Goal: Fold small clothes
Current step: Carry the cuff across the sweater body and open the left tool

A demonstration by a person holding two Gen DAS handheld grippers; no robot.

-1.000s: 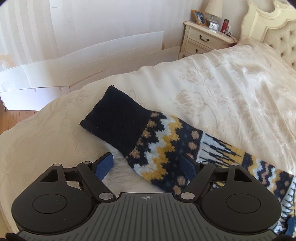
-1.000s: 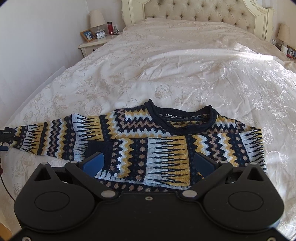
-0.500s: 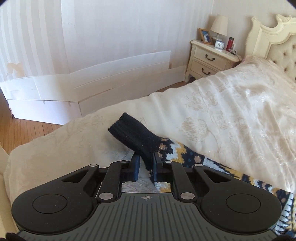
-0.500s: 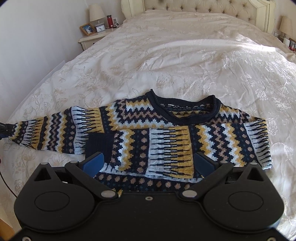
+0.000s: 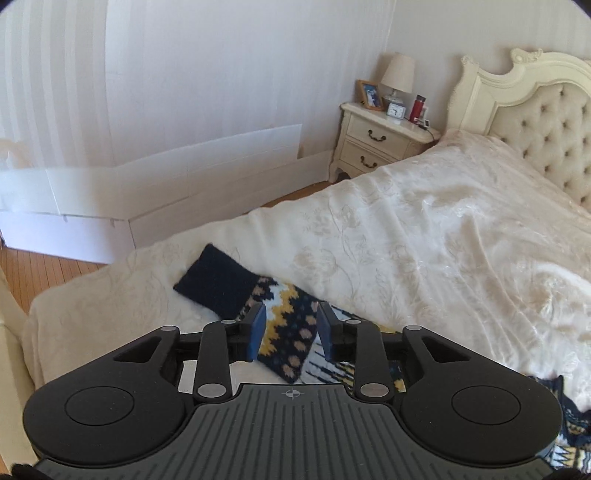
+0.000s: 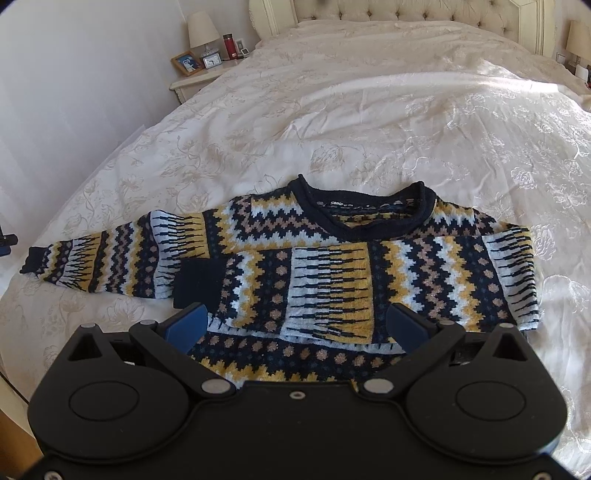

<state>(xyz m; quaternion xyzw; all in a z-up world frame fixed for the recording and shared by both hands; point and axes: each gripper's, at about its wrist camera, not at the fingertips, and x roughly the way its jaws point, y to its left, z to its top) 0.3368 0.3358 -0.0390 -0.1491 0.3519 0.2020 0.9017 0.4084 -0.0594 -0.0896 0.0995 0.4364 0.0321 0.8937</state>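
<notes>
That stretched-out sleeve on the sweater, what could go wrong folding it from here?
The left gripper is open above the sleeve, not clamped, so a close may catch only loose knit. The dark cuff lies near the bed's corner and could slide off if dragged. The other sleeve is already folded across the sweater; pulling the body might undo it.

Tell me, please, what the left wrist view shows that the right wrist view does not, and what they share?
Only the left wrist view shows the left tongs, open above the outstretched sleeve, its navy cuff lying flat, plus the wooden floor and nightstand drawers.

Only the right wrist view shows the right tongs, open over the whole sweater, with its collar and the other sleeve folded across the front.

Both show the cream bedspread, lamp, photo frame, clock and red bottle.
</notes>
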